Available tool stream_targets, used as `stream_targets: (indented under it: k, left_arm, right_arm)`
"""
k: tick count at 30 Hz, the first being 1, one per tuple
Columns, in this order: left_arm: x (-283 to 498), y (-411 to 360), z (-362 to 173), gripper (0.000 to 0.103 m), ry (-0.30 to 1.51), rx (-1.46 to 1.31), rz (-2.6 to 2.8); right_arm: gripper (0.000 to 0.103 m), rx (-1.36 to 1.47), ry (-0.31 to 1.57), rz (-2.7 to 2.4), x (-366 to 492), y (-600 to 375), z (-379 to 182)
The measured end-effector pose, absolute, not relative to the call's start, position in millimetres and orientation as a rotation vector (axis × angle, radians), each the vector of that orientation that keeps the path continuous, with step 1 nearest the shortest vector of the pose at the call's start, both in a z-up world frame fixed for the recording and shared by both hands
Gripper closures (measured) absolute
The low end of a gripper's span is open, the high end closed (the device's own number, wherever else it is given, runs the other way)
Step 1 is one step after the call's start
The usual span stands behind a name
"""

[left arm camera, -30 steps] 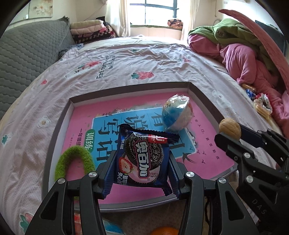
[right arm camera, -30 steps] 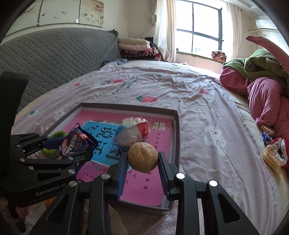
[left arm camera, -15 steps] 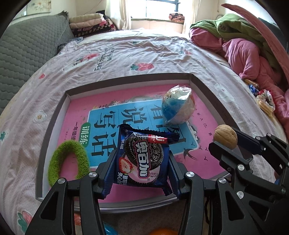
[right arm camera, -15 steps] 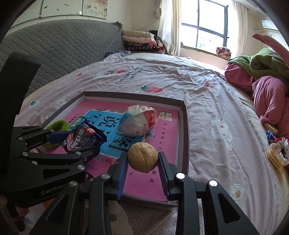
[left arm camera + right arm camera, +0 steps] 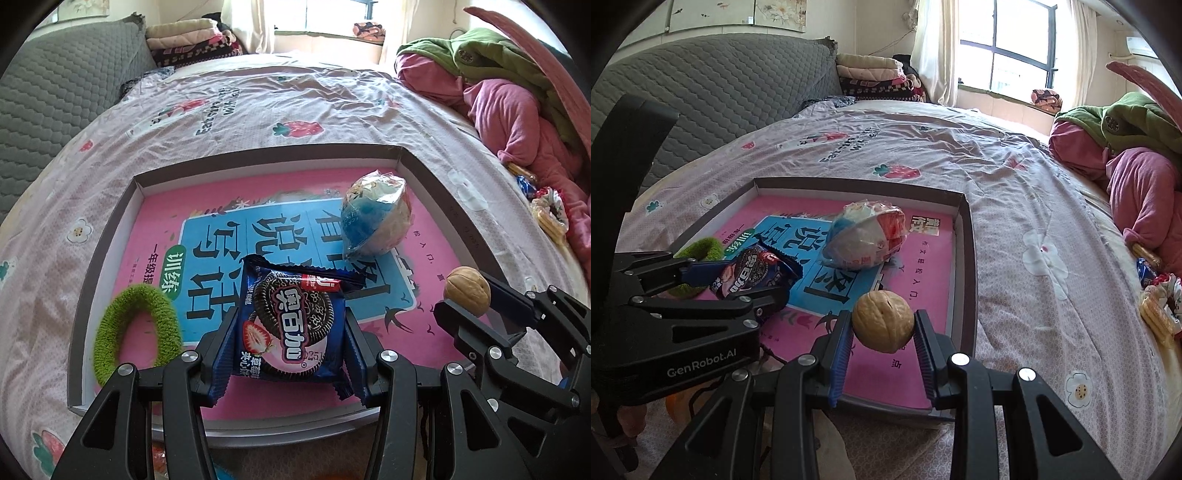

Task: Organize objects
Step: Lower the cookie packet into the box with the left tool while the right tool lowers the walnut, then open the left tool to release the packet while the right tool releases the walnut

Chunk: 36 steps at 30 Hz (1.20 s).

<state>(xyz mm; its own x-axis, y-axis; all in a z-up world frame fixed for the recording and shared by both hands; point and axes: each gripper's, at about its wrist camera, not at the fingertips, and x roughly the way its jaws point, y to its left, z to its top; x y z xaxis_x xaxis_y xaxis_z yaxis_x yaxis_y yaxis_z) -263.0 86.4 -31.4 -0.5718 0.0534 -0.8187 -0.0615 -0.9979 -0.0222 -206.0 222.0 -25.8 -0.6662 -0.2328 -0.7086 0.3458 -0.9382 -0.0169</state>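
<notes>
A shallow grey tray [image 5: 266, 154] [image 5: 964, 236] with a pink and blue printed sheet lies on the bed. My left gripper [image 5: 290, 332] is shut on a blue packet of cream cookies [image 5: 291, 325] [image 5: 753, 271] over the tray's near edge. My right gripper [image 5: 882, 325] is shut on a walnut [image 5: 882, 320] [image 5: 467, 290], held above the tray's near right corner. Inside the tray rest a green fuzzy hair ring [image 5: 136, 336] [image 5: 701, 248] at the left and a wrapped blue, white and red ball [image 5: 375, 218] [image 5: 866, 234] toward the back right.
The bed's pink flowered sheet [image 5: 1045, 258] spreads all around the tray. Pink and green clothes [image 5: 517, 107] are heaped at the right, with small snack packets [image 5: 1156, 291] beside them. A grey quilted headboard [image 5: 713, 96] and folded blankets [image 5: 871, 70] stand at the back left.
Both grippers keep their grips and have barely shifted; the views tilted slightly, so the tray sits a little lower and nearer in frame. Nothing in the tray moved.
</notes>
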Motion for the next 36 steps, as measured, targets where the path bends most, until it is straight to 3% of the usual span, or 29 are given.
stream_targets:
  k: [22, 36]
  left_arm:
    - [-261, 85, -29, 0.049, 0.009, -1.422, 2.736]
    - [-255, 80, -7, 0.040, 0.006, -1.366, 2.780]
  right_arm:
    - [0.068, 1.092, 0.141, -2.602, -207, 232, -23]
    - [0.054, 0.984, 0.131, -2.638, -196, 236, -4]
